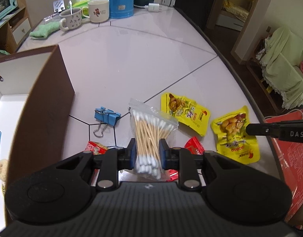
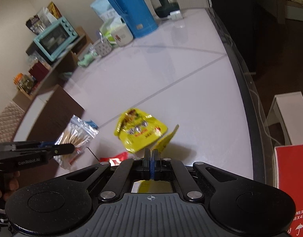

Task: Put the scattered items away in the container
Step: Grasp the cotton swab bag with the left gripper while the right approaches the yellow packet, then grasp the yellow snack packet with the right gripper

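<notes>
Already some things are lying inside the brown box (image 1: pixel 46 98) at the table's (image 1: pixel 131 59) left edge. Outside it are waiting a blue clip (image 1: pixel 107 116), red wrappers (image 1: pixel 194 148) and one yellow packet (image 1: pixel 185 110). The left gripper (image 1: pixel 147 154) is squeezing the cotton swab bag (image 1: pixel 149 130) above the table. The right gripper (image 2: pixel 151 164), fingers nearly together, is pinching another yellow packet (image 2: pixel 167 140) near the right edge.

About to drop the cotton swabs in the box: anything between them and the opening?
Only the box's near brown wall. The left claw must carry the cotton swab bag over it.
</notes>
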`<state>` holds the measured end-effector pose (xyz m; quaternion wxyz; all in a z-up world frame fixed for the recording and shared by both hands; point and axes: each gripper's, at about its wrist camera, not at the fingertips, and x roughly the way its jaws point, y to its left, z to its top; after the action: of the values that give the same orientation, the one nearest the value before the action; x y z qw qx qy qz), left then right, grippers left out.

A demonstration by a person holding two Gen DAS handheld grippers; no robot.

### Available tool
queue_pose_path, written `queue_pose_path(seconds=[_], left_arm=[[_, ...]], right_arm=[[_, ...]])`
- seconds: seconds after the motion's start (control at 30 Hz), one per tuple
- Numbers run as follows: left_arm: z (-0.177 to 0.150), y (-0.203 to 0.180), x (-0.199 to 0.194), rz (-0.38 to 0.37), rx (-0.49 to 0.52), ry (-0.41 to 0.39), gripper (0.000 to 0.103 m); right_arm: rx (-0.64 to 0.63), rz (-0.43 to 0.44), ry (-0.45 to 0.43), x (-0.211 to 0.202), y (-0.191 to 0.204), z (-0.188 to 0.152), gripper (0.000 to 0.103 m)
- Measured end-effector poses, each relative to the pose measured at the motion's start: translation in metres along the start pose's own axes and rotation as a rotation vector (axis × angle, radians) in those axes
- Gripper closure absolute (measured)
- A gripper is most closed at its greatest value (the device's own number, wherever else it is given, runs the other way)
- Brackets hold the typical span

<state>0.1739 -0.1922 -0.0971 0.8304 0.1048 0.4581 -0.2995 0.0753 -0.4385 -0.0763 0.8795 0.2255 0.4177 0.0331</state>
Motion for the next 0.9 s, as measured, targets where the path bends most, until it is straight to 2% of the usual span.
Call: queue_pose_path(seconds=[0.1, 0.2, 0.27, 0.33, 0.37, 0.4, 0.47, 0.53, 0.83, 0.87, 0.9], left_arm=[[-0.001, 0.000, -0.011, -0.001, -0.002, -0.019, 0.084], [-0.004, -0.001, -0.021, 0.000, -0.002, -0.033, 0.084], [-0.005, 0.000, -0.022, 0.000, -0.001, -0.030, 0.084], [-0.007, 0.000, -0.024, 0.000, -0.001, -0.027, 0.084], [-0.007, 0.000, -0.025, 0.000, 0.000, -0.026, 0.084], [-0.008, 0.000, -0.025, 0.001, 0.000, -0.024, 0.084], [-0.010, 0.000, -0.027, 0.001, 0.000, -0.022, 0.084], [-0.011, 0.000, -0.028, 0.001, 0.001, -0.019, 0.084], [-0.010, 0.003, -0.024, -0.022, 0.021, 0.001, 0.084], [-0.009, 0.004, -0.022, -0.027, 0.024, 0.005, 0.084], [-0.009, 0.006, -0.020, -0.032, 0.028, 0.011, 0.084]], right_arm=[[-0.006, 0.006, -0.008, -0.004, 0.006, 0.001, 0.103], [0.025, 0.002, 0.027, 0.007, 0.000, -0.005, 0.103], [0.062, -0.047, 0.023, 0.010, -0.008, -0.012, 0.103], [0.040, -0.085, 0.045, 0.014, -0.010, -0.017, 0.103], [0.017, -0.105, 0.048, 0.015, -0.008, -0.019, 0.098], [-0.003, -0.121, 0.050, 0.016, -0.006, -0.020, 0.065], [-0.022, -0.141, 0.005, 0.014, 0.000, -0.021, 0.010], [-0.052, -0.148, -0.017, 0.016, 0.009, -0.020, 0.011], [-0.083, -0.344, -0.005, 0.064, 0.025, -0.028, 0.011], [-0.087, -0.365, -0.003, 0.069, 0.025, -0.030, 0.013], [-0.092, -0.386, 0.000, 0.075, 0.024, -0.033, 0.030]])
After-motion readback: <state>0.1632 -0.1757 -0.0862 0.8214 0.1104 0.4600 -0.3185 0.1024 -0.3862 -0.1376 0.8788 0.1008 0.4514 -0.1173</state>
